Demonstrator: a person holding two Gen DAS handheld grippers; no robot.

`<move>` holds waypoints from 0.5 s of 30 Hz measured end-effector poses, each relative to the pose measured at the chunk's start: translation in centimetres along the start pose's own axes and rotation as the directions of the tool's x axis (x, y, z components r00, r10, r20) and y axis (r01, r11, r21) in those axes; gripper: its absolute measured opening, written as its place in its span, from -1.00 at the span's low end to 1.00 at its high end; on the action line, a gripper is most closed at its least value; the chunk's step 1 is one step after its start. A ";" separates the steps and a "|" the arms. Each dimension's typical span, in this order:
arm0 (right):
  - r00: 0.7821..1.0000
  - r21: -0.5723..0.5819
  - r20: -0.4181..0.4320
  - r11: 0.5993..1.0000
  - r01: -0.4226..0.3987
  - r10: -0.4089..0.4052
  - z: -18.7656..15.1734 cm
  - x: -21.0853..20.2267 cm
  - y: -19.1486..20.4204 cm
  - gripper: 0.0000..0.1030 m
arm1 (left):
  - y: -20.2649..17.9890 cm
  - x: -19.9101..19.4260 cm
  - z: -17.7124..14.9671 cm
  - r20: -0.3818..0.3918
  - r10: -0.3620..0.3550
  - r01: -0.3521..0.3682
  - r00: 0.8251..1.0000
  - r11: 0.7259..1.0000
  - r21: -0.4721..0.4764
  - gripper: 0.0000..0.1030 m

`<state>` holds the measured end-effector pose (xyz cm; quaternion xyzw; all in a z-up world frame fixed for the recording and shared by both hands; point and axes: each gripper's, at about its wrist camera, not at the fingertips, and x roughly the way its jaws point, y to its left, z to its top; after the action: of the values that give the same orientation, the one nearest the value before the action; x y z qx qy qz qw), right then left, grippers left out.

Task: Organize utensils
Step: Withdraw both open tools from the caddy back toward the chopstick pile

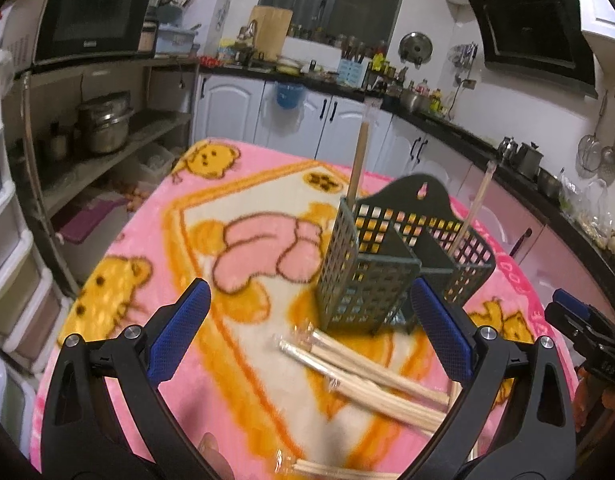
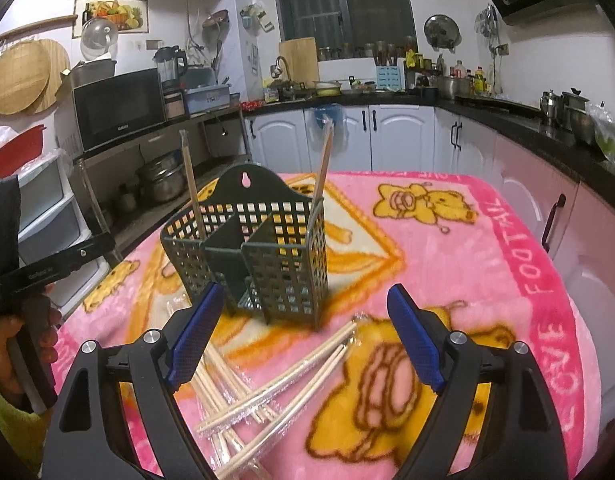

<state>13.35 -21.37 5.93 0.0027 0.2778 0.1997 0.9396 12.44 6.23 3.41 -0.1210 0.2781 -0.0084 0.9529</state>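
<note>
A dark green perforated utensil caddy (image 1: pixel 371 272) (image 2: pixel 263 256) stands upright on the pink blanket, split into compartments. One wrapped chopstick pair (image 1: pixel 357 160) (image 2: pixel 191 184) leans in one end compartment and another (image 1: pixel 473 204) (image 2: pixel 323 160) in the opposite end. Several wrapped chopstick pairs (image 1: pixel 371 384) (image 2: pixel 275 388) lie loose on the blanket in front of the caddy. My left gripper (image 1: pixel 307 320) is open above that pile, nothing between its blue pads. My right gripper (image 2: pixel 303 320) is open too, over the pile's other side, and empty.
The table is covered by a pink cartoon-bear blanket (image 1: pixel 243 208) (image 2: pixel 487 248). The other gripper's black body shows at the right edge (image 1: pixel 587 332) and at the left edge, with a hand (image 2: pixel 31 320). Kitchen cabinets, a microwave (image 1: pixel 91 16) and shelves ring the table.
</note>
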 end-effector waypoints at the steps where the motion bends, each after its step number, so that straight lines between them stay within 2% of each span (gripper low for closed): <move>1: 1.000 0.002 -0.004 1.000 0.000 0.000 -0.1 0.1 0.0 0.58 | 0.1 0.3 -0.4 -0.016 -0.004 0.004 1.000 1.000 -0.006 0.79; 15: 0.995 0.031 -0.097 0.999 0.026 -0.023 -2.3 1.9 -1.7 0.58 | 0.9 2.2 -3.6 -0.135 -0.041 0.036 0.990 0.999 -0.041 0.79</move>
<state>14.29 -22.44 2.80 0.0048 0.3259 0.1838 0.9274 12.32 6.06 -0.91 -0.1436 0.3401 -0.0297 0.9289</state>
